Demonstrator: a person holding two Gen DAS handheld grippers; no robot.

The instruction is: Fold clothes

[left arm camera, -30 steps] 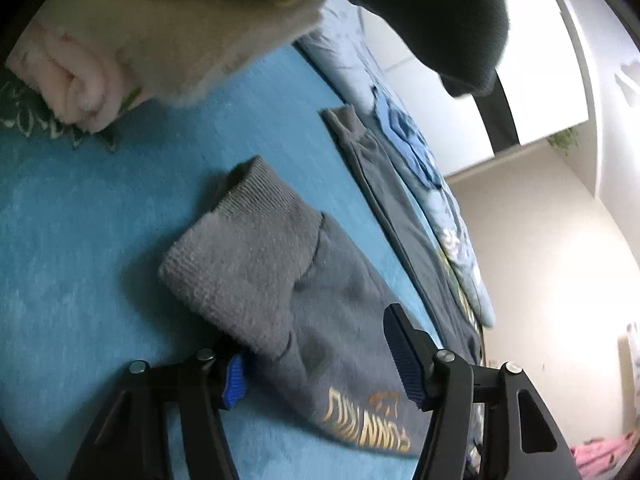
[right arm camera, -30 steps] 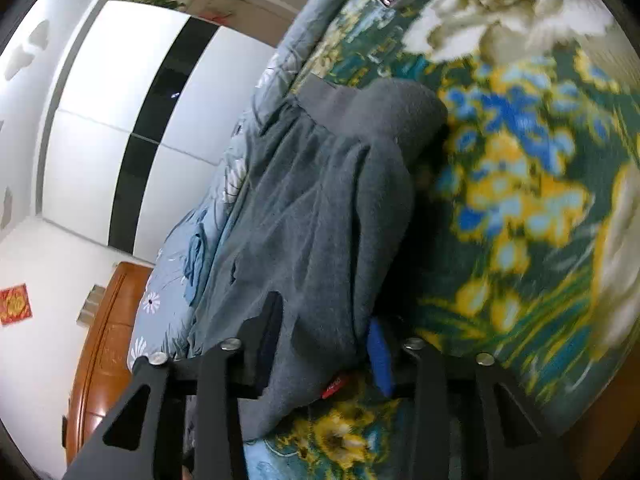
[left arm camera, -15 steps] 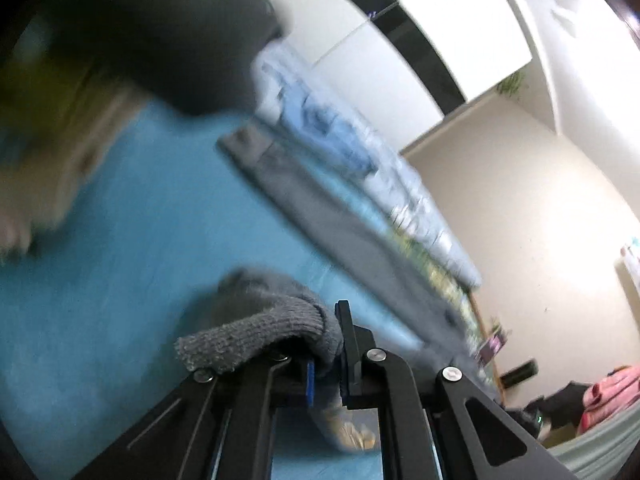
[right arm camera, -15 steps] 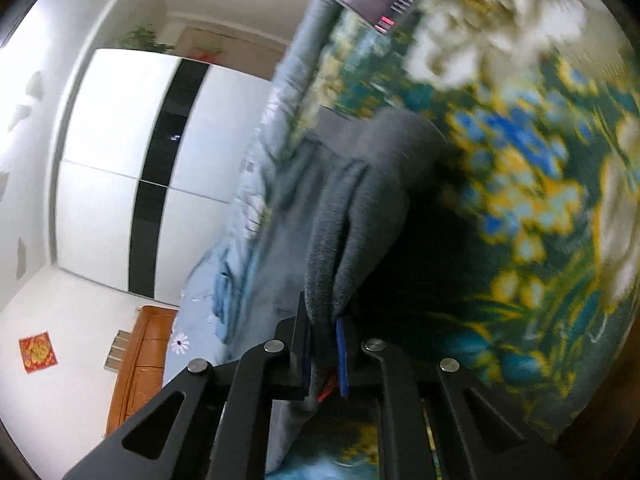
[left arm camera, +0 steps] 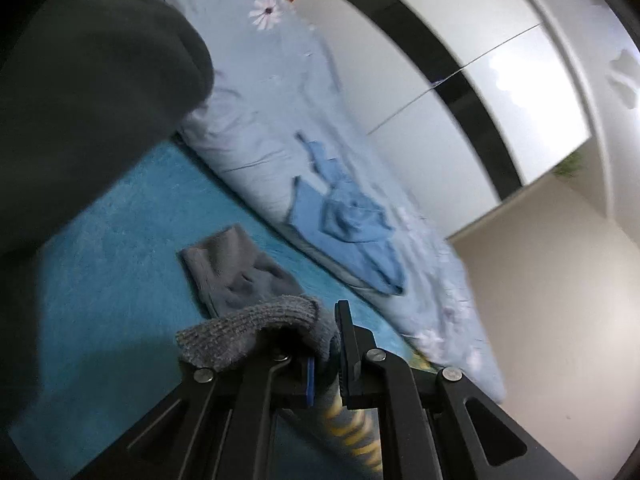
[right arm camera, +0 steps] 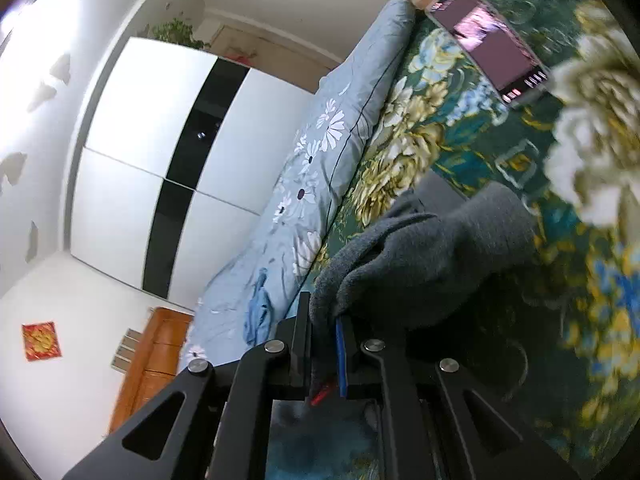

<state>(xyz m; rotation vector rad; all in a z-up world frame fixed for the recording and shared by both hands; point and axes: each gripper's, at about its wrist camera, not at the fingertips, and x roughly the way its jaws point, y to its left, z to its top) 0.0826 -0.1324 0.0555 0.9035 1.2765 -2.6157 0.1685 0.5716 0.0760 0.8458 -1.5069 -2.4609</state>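
Observation:
The garment is a pair of grey sweatpants with ribbed cuffs and gold lettering. My left gripper [left arm camera: 326, 350] is shut on one ribbed leg cuff [left arm camera: 256, 326] and holds it lifted above the teal blanket [left arm camera: 120, 264]. The other leg cuff [left arm camera: 232, 266] lies flat on the blanket just beyond. My right gripper [right arm camera: 324, 334] is shut on a thick fold of the grey sweatpants [right arm camera: 424, 256], raised off the floral blanket [right arm camera: 560, 280]. A red tag shows between the right jaws.
A light blue daisy-print duvet [left arm camera: 280, 128] with a blue cloth [left arm camera: 348, 216] on it runs along the far side of the bed. A dark sleeve [left arm camera: 88, 92] fills the upper left. A phone [right arm camera: 488, 40] lies on the floral blanket. A white wardrobe [right arm camera: 160, 152] stands behind.
Both grippers went from open around the sweatpants to shut on them. Both have since lifted the fabric, and the views tilted up toward the duvet and wardrobe.

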